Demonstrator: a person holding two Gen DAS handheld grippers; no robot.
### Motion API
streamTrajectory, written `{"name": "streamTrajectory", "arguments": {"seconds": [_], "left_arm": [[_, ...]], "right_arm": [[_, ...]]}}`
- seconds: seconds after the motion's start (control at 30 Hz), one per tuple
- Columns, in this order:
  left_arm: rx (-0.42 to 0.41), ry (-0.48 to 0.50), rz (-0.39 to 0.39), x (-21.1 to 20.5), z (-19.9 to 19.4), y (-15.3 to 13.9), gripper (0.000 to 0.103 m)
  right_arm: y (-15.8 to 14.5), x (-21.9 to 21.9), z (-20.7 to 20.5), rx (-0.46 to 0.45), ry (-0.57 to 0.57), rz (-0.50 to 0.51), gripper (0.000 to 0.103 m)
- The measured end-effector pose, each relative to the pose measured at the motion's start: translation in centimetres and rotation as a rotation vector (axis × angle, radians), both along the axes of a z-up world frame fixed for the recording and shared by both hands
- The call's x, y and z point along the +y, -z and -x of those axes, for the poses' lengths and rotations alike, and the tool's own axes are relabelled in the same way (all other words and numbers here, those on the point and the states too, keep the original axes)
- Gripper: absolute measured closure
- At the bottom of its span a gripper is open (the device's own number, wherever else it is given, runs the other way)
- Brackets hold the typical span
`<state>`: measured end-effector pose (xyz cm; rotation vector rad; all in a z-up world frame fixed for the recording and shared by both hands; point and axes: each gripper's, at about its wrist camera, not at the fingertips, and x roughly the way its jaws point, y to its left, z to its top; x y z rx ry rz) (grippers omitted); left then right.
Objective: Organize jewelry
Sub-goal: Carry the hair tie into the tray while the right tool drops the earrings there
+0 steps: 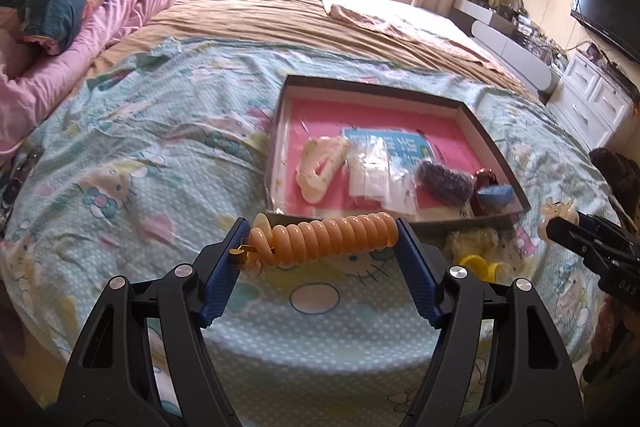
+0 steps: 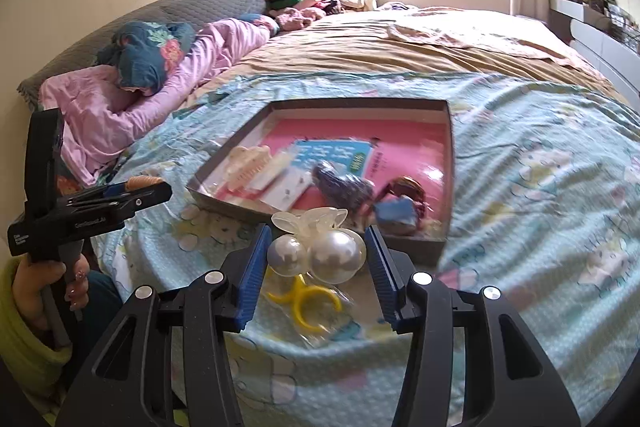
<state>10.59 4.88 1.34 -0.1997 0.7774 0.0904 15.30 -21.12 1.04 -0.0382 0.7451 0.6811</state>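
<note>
You are gripping an orange spiral hair tie (image 1: 326,239) endwise in your left gripper (image 1: 320,247) and a pearl hair clip (image 2: 318,253) in your right gripper (image 2: 318,259), both just short of the tray (image 1: 496,151); a cream claw clip (image 1: 320,167) and pouches are sitting inside, yellow rings (image 2: 306,301) are lying outside.

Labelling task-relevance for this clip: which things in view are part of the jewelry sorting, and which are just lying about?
Job:
- orange spiral hair tie, in left gripper
- pearl clip, in right gripper
- box tray
- cream claw clip in the tray
- yellow rings on the sheet, still loose

Lying about:
- pink quilt
- TV
- white drawers
</note>
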Motion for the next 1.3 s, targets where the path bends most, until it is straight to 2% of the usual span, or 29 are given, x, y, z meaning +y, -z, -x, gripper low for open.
{"name": "streamTrajectory", "arguments": {"seconds": [0.47,1.1,1.3], "left_arm": [[-0.022,-0.003,-0.008,0.4,-2.0,-1.0,0.039],[-0.023,0.073,-0.023,-2.0,-5.7,-1.0,0.039],[0.006,0.116,-0.031,-3.4,-7.5,-0.1,0.039]], "right_arm": [[-1.6,3.2,-1.9,-0.054,-0.055,-0.022,0.056],[-1.7,0.5,-5.2,-0.08,0.063,-0.012,0.056],[-0.7,-0.5,-7.1,-0.06,0.116,0.014,0.056]]}}
